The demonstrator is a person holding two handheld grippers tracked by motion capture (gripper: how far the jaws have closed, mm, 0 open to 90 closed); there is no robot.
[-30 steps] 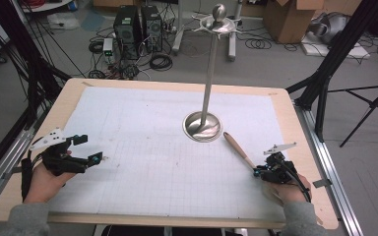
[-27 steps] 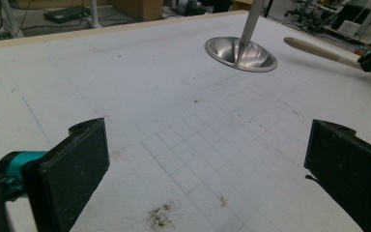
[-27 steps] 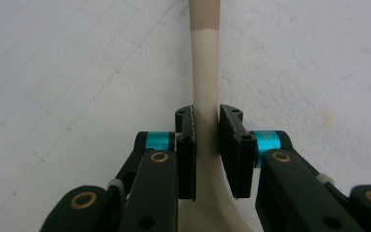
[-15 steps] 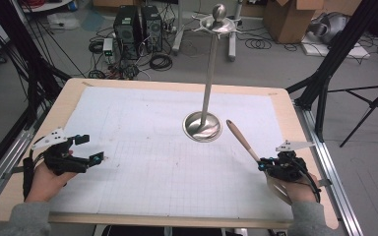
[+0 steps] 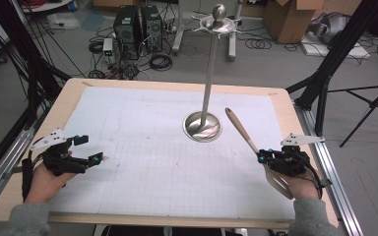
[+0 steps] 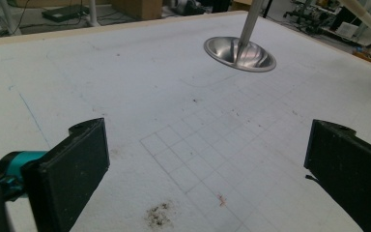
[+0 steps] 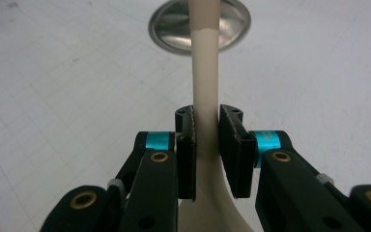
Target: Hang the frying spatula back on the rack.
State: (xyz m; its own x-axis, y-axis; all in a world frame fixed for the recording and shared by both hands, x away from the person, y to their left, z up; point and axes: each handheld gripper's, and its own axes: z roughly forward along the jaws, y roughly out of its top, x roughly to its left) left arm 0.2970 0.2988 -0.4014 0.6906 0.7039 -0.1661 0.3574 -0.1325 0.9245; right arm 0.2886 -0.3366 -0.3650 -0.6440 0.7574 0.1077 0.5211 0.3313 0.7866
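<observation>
A spatula (image 5: 239, 129) with a wooden handle and a cream neck is off the table, its handle slanting up toward the stand. My right gripper (image 5: 262, 156) is shut on its neck at the table's right side. In the right gripper view the two pads (image 7: 187, 126) press the cream neck of the spatula (image 7: 206, 82) from both sides, and its blade widens below them. My left gripper (image 5: 91, 148) lies near the left edge, open with nothing in it. The left gripper view shows my left gripper (image 6: 207, 140) with jaws wide apart over bare gridded paper.
A metal stand (image 5: 203, 126) with a round base, a tall pole and hooks at the top rises at the middle back; its base (image 6: 239, 53) lies ahead of my left gripper. White gridded paper (image 5: 142, 147) covers the wooden table. Black frame rails run along both sides.
My right gripper has risen with the spatula, and the handle's tip now stands higher and closer to the stand. The left gripper has stayed where it was.
</observation>
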